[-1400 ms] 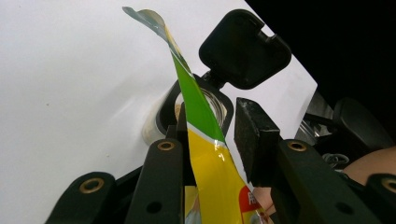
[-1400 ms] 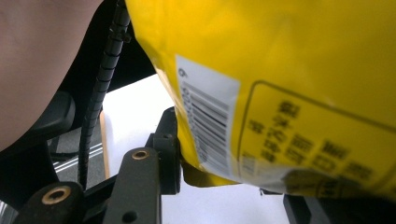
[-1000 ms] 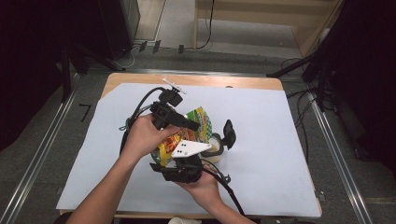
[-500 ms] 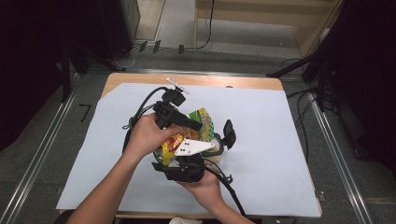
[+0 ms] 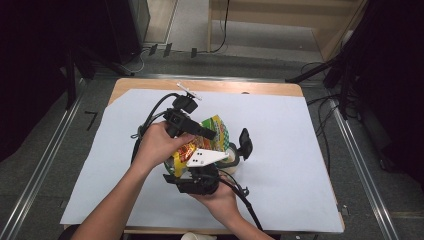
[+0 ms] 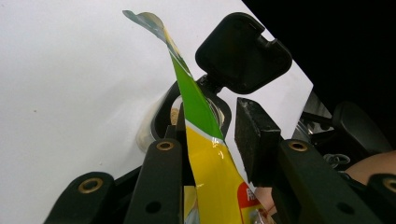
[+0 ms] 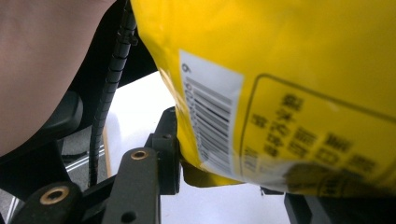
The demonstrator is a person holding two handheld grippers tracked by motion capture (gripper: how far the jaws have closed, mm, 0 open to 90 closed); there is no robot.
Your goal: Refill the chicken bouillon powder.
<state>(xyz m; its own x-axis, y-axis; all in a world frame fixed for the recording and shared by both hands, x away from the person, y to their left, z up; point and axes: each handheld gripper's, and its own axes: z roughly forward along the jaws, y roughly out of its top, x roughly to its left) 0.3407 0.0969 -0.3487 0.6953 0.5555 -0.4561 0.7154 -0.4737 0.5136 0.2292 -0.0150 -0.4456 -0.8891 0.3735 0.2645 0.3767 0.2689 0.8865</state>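
A yellow and green snack bag [image 5: 216, 126] is held tilted over a small clear jar [image 5: 231, 159] whose black flip lid [image 5: 245, 141] stands open. My left gripper [image 5: 207, 135] comes in from the upper left and is shut on the bag [image 6: 205, 158], seen edge-on there; the left pad lies against it and the thin top edge clears the right pad's tip. Past the bag show the jar's rim [image 6: 163, 116] and lid [image 6: 243, 51]. My right gripper [image 5: 190, 171], under its white plate, is shut on the bag's bottom end [image 7: 303, 70], barcode side facing its camera.
A large white sheet [image 5: 310, 150] covers the wooden table [image 5: 215, 85]. A small white stick [image 5: 189, 91] lies near the far edge. Black cables [image 5: 150, 115] trail from both grippers. Metal rails and dark stands flank the table.
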